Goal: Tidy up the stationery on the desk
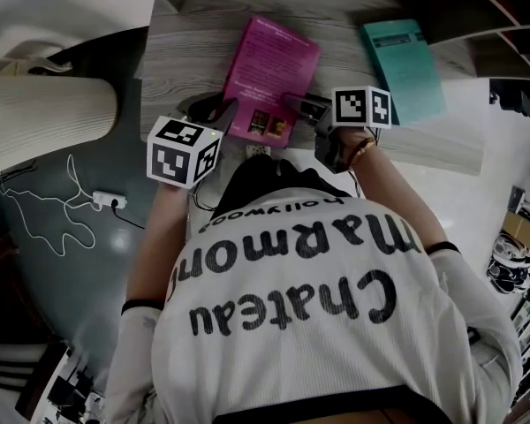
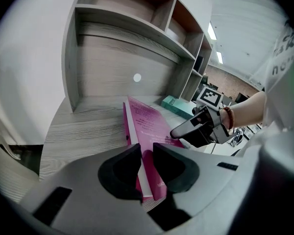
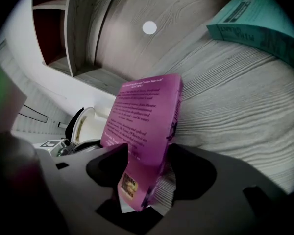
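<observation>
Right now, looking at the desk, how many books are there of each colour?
pink book: 1
teal book: 1
total: 2

Dim, muted light, strong fisheye bending, dark vignetted corners, soft near-field blur, bright ceiling strips.

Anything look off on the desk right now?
The pink book sits askew to the desk edge; at its corner between the right gripper's parted jaws the pages fan loose. The left gripper clamps the other corner.
</observation>
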Demonstrator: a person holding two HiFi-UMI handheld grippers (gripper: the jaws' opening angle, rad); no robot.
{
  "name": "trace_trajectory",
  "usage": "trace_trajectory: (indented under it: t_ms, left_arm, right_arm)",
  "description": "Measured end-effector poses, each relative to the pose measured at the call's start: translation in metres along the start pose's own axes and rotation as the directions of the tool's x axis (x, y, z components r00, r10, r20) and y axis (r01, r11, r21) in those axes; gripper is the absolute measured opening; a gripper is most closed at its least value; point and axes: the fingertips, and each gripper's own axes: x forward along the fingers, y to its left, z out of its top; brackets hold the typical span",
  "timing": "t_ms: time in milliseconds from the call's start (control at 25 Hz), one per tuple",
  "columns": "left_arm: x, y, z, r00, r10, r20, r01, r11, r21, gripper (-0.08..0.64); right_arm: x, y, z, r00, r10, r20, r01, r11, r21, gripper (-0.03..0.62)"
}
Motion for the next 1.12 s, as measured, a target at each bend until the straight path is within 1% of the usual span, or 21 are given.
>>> trace_trajectory:
  t_ms: [160,240,320,440,520,560,640,760,840,960,1040,1120]
  left_arm:
    - [0.005,0.000,-0.005,0.999,-0.025,-0.025,0.025,0.999,-0.030,0.087]
    - [0.006,0.002,-0.010,0.998,-0.050,-0.042,0.048,0.997,-0.058,0.087]
    - [0.007,0.001,-0.014,0.995,-0.083,-0.058,0.078,0.993,-0.087,0.087]
    - [0.010,0.002,-0.017,0.989,-0.126,-0.071,0.116,0.985,-0.130,0.087]
    - [0.010,0.002,-0.021,0.986,-0.151,-0.076,0.138,0.978,-0.155,0.087]
    - [0.010,0.002,-0.025,0.983,-0.163,-0.080,0.148,0.975,-0.164,0.086]
    - [0.010,0.001,-0.034,0.980,-0.176,-0.096,0.159,0.973,-0.166,0.086]
    - [0.010,0.005,-0.043,0.980,-0.166,-0.109,0.149,0.977,-0.155,0.086]
    - [0.010,0.008,-0.044,0.983,-0.157,-0.093,0.142,0.978,-0.156,0.085]
    - [0.010,0.011,-0.037,0.988,-0.154,-0.021,0.148,0.975,-0.168,0.086]
    - [0.009,0.015,-0.029,0.990,-0.138,0.041,0.142,0.980,-0.137,0.086]
    - [0.006,0.020,-0.020,0.990,-0.100,0.104,0.108,0.992,-0.068,0.086]
  right_arm:
    - [0.000,0.000,0.004,1.000,0.009,0.030,-0.010,0.999,0.036,0.293]
    - [0.000,0.001,0.006,0.998,0.018,0.056,-0.021,0.998,0.060,0.296]
    - [-0.002,0.001,0.008,0.997,0.016,0.081,-0.021,0.998,0.063,0.296]
    - [-0.005,0.001,0.013,0.995,-0.009,0.096,0.007,1.000,0.017,0.281]
    - [-0.008,0.001,0.017,0.993,-0.013,0.119,0.012,1.000,0.007,0.253]
    - [-0.009,0.003,0.019,0.991,-0.010,0.133,0.009,1.000,0.005,0.249]
    - [-0.011,0.007,0.022,0.988,-0.002,0.153,0.004,1.000,-0.017,0.250]
    - [-0.017,0.018,0.027,0.985,0.017,0.170,-0.003,0.997,-0.080,0.232]
    - [-0.022,0.028,0.032,0.982,0.040,0.186,-0.017,0.992,-0.124,0.215]
    - [-0.033,0.043,0.041,0.974,0.097,0.207,-0.053,0.977,-0.206,0.216]
    - [-0.040,0.055,0.045,0.970,0.135,0.203,-0.073,0.955,-0.287,0.216]
    - [-0.045,0.066,0.048,0.969,0.164,0.187,-0.084,0.924,-0.373,0.213]
